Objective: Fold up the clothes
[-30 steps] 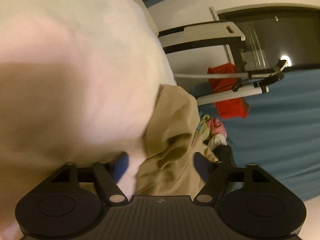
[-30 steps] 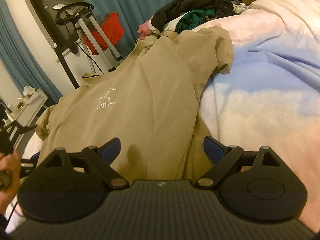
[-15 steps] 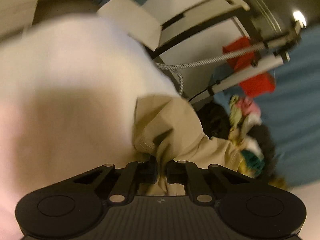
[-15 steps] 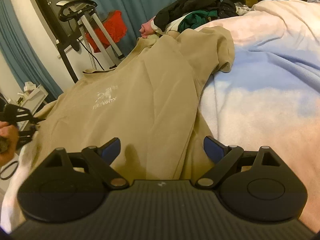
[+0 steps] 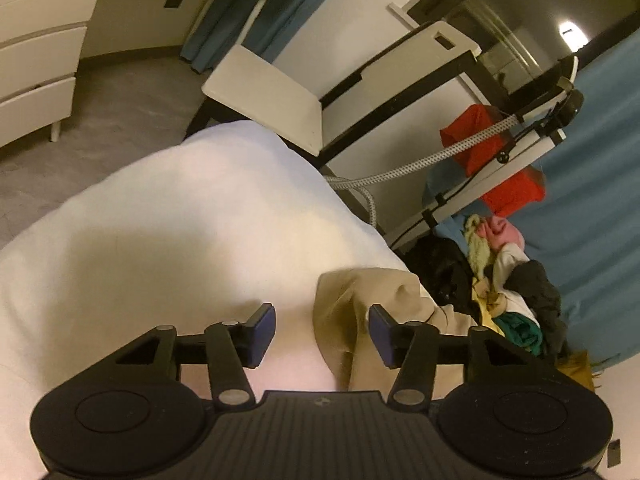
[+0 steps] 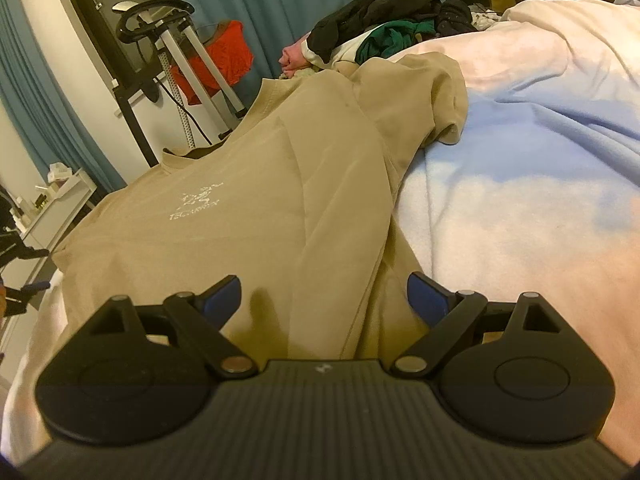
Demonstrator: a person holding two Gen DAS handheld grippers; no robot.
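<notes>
A tan T-shirt with a white chest logo lies spread on the pale bed cover, its far sleeve bunched. My right gripper is open, low over the shirt's near hem, holding nothing. In the left wrist view my left gripper is open just above the cover, and the shirt's near sleeve lies crumpled between and beyond its fingertips, not gripped. The left gripper also shows at the left edge of the right wrist view.
A pile of dark, green and pink clothes sits at the bed's far end, also in the left wrist view. A clothes steamer with a red garment and a white side table stand beside the bed. Blue curtains hang behind.
My left gripper shut on the sleeve half a second ago and has opened again, letting it drop onto the cover. The sleeve side now lies flatter. The right gripper has stayed open and still.
</notes>
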